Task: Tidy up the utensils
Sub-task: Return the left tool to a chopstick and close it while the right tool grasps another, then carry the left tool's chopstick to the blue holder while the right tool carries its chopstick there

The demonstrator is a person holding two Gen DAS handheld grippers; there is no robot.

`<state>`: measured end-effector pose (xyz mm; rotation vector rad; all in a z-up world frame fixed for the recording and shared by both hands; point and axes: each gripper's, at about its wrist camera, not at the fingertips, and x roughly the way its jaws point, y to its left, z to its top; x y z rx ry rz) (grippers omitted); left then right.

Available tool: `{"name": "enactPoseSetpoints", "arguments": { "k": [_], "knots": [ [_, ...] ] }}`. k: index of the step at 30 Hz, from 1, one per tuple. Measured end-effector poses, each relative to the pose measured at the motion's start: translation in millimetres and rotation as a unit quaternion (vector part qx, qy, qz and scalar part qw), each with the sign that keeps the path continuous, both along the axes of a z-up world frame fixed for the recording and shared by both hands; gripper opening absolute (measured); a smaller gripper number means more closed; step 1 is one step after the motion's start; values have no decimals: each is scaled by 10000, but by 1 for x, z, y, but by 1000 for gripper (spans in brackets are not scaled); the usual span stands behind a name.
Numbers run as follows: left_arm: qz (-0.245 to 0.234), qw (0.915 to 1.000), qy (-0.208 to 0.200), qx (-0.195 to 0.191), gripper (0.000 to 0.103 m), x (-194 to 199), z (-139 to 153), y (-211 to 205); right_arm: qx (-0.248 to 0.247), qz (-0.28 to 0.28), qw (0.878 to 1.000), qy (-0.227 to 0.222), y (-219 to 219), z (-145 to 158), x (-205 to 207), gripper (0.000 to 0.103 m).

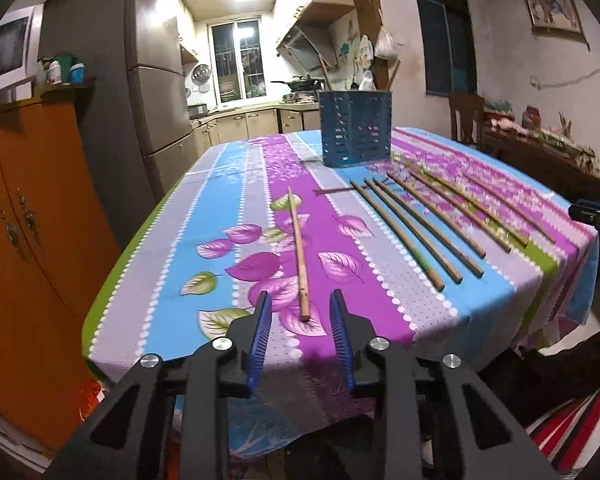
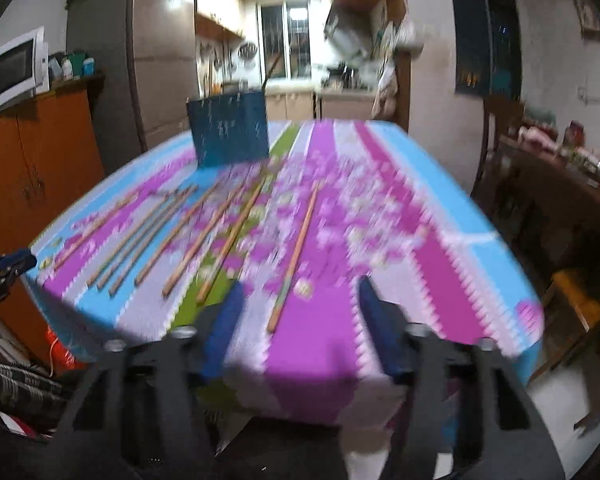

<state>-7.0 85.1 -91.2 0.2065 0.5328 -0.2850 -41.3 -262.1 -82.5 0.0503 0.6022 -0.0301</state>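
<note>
Several wooden chopsticks lie on a flowered tablecloth (image 1: 380,280). In the left wrist view one chopstick (image 1: 299,252) lies apart, its near end between the tips of my open left gripper (image 1: 300,300). A row of several chopsticks (image 1: 428,220) lies to the right. A blue slotted utensil holder (image 1: 355,128) stands upright at the far side. The right wrist view is blurred. My right gripper (image 2: 300,284) is open and empty, and a single chopstick (image 2: 296,252) ends between its tips. The row (image 2: 168,236) lies left of it, and the holder (image 2: 230,130) stands far left.
An orange cabinet (image 1: 32,240) stands left of the table, with a fridge (image 1: 156,80) behind it. A dark sideboard (image 1: 548,152) with clutter and a chair (image 1: 466,116) stand on the right. The other gripper's blue tip (image 1: 592,210) shows at the table's right edge.
</note>
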Motion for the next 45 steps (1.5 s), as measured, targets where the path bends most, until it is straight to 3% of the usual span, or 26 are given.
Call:
{"name": "enactPoseSetpoints", "arguments": {
  "k": [2,3,17,27,31,34,35,45],
  "knots": [
    [-29,9999,-28,120,25,3,-4,-5,2,78,9999,106,10,-12,1,29],
    [-62,9998,-23,183,24,6,-9,-7,-14,105,9999,133,13,-15,2,28],
    [54,9993,-160,326,25,26,-27,-11,-283,120,9994,187,24,-28,8,24],
    [10,9984,-390,410,23,22,-31,-13,-155,-63,9998,128,19,-35,8,19],
    [-38,9990,-348,267,17,21,-31,-12,-102,-125,9999,59,18,-36,6,19],
    [-118,9993,-325,134,10,21,-32,-10,-91,-141,9999,19,19,-37,4,11],
    [-141,9993,-324,102,9,21,-32,-10,-94,-142,9999,14,19,-37,4,6],
    [-70,9995,-301,-92,7,18,-22,-11,38,-207,9998,-23,16,-34,4,5]
  ]
}}
